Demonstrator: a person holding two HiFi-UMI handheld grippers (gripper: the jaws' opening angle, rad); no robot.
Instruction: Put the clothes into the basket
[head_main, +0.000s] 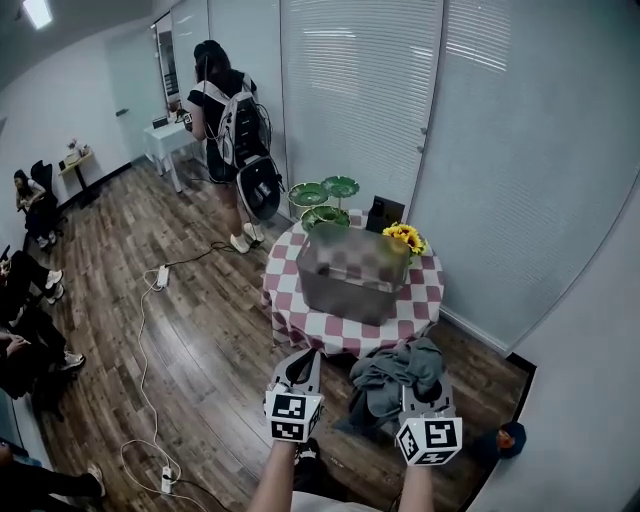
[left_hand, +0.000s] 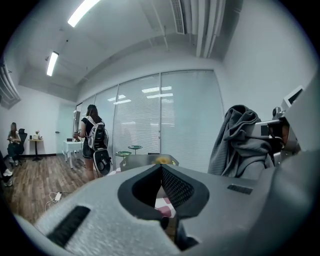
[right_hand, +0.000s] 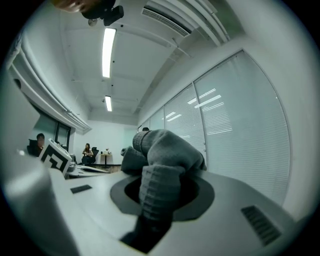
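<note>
A grey garment (head_main: 393, 378) hangs bunched from my right gripper (head_main: 417, 390), which is shut on it just in front of the round table. In the right gripper view the ribbed grey cloth (right_hand: 162, 170) fills the space between the jaws and drapes over them. My left gripper (head_main: 304, 358) is shut with nothing in it, beside the garment and at the same height. Past it, in the left gripper view, the garment (left_hand: 239, 140) shows at the right. The grey basket (head_main: 350, 272) stands on the red-and-white checked table (head_main: 300, 322) ahead of both grippers.
Sunflowers (head_main: 404, 237) stand at the basket's far right, and green leaf-shaped dishes (head_main: 324, 192) behind it. A person with a backpack (head_main: 228, 115) stands at the back left. Seated people (head_main: 30, 300) line the left wall. White cables (head_main: 150, 330) run over the wooden floor.
</note>
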